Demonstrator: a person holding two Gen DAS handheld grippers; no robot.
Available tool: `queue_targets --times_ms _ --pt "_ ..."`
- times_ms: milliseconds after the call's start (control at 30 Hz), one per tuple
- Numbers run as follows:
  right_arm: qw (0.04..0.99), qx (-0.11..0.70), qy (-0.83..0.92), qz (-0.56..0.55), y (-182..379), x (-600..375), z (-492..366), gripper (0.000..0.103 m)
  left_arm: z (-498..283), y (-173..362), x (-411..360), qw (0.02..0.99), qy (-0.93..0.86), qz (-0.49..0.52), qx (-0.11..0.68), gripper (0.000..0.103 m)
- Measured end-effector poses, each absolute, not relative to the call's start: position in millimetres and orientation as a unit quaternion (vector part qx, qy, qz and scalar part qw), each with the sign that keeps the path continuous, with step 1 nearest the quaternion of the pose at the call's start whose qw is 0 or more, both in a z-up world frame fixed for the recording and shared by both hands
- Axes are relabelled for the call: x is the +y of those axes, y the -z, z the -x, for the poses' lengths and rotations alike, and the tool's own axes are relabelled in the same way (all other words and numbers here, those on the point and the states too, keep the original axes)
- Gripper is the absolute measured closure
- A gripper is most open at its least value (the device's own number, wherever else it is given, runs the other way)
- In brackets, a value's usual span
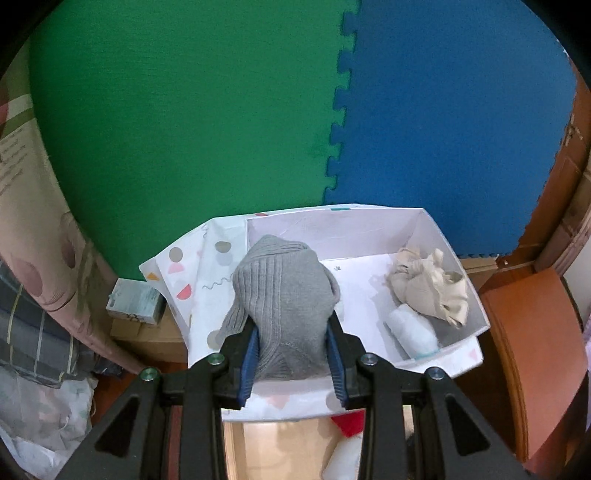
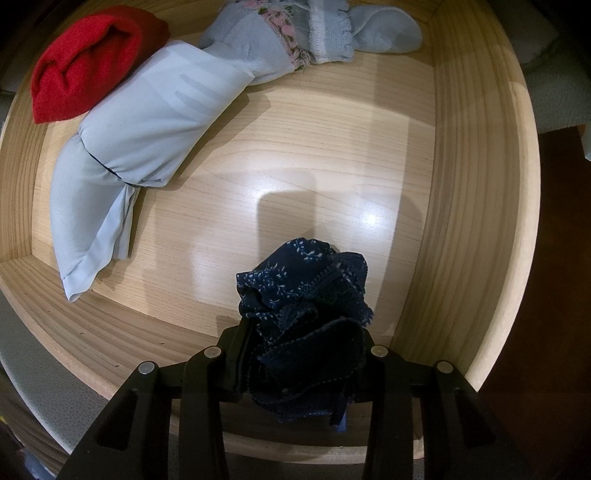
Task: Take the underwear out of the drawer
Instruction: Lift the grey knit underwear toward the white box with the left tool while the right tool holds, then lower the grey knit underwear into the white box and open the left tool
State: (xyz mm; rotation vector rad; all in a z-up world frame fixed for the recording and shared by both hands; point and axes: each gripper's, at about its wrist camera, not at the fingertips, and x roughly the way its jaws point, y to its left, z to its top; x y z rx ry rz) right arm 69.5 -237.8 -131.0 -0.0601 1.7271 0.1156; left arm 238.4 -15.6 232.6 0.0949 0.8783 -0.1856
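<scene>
In the left wrist view my left gripper (image 1: pixel 293 343) is shut on a grey ribbed knit garment (image 1: pixel 284 299), held above a white paper box (image 1: pixel 369 229). A crumpled beige piece (image 1: pixel 428 284) and a white roll (image 1: pixel 412 330) lie in the box. In the right wrist view my right gripper (image 2: pixel 303 354) is shut on dark navy floral underwear (image 2: pixel 306 295), held above the wooden drawer (image 2: pixel 461 221). In the drawer lie a pale blue rolled garment (image 2: pixel 147 147), a red rolled piece (image 2: pixel 85 62) and a light blue piece with pink floral trim (image 2: pixel 306 33).
Green (image 1: pixel 184 110) and blue (image 1: pixel 443 110) foam mats lie beyond the box. A small carton (image 1: pixel 135 299) sits left of the box, with bedding (image 1: pixel 37 332) further left. Orange-brown wooden furniture (image 1: pixel 535 350) stands at right.
</scene>
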Motion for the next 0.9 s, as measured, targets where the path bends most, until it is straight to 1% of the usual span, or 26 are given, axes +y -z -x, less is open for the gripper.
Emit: queue_targets --times_ms 267,467,567,600,767,900 --pt "0.648 0.76 -0.051 0.026 131 -238 -69 0.065 -271 -178 -27 0.877 0.089 -0.047 0.47 0.07" --pt "0.648 0.76 -0.051 0.028 130 -237 -70 0.065 -280 -159 -31 0.874 0.081 -0.055 0.476 0.069" --pt "0.648 0.76 -0.052 0.028 131 -237 -70 0.064 -282 -156 -30 0.873 0.072 -0.057 0.479 0.067" --pt "0.648 0.76 -0.052 0.029 131 -237 -70 0.064 -282 -155 -30 0.873 0.071 -0.058 0.479 0.064" --pt "0.647 0.76 -0.052 0.03 131 -238 -71 0.064 -280 -159 -33 0.875 0.063 -0.064 0.476 0.06" --pt "0.648 0.76 -0.052 0.03 131 -236 -71 0.064 -277 -164 -34 0.876 0.063 -0.07 0.474 0.059"
